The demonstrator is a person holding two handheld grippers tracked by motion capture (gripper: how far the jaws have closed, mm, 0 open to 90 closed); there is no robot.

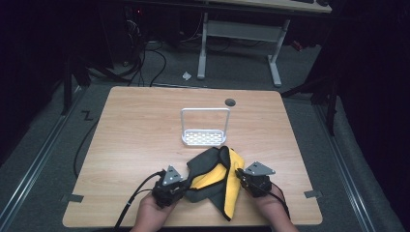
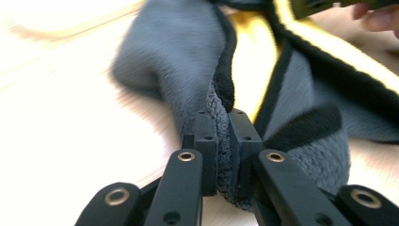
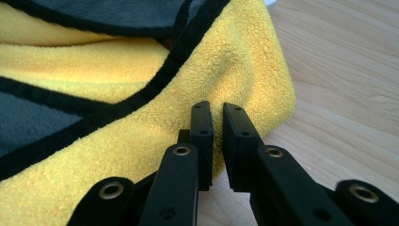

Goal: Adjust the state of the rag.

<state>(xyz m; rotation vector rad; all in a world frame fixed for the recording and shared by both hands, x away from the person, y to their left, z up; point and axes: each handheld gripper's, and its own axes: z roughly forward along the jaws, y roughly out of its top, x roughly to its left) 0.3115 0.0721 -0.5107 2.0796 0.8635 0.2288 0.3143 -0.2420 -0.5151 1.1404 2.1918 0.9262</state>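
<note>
One two-sided microfibre cloth [image 1: 212,181], grey on 1 face, yellow on the other, black-edged, is being held crumpled near the front edge of the wooden table [image 1: 140,135], approx. mid-width. One white wire rack [image 1: 204,126] is being seen standing upright just behind the cloth, towards the table's centre. One round cable hole [image 1: 230,102] is being seen near the back edge. Two grippers are counted, 1 per hand.

The left gripper [image 1: 183,189] is being kept clenched on the cloth's grey side; in the left gripper view [image 2: 225,141] a fold of grey pile is being squeezed between the pads. The right gripper [image 1: 240,175] is being held at the cloth's yellow side; in the right gripper view [image 3: 217,136] a pinch of yellow fabric is being grasped between the nearly closed jaws.

The high view is giving the rack, the hole and both forearms w/ cables, none of which are being shown close up. The gripper views are giving the pile texture and pad contact, too small to tell from above. In the left gripper view, fingertips [image 2: 376,16] of the other hand are being glimpsed at the top right corner.
</note>
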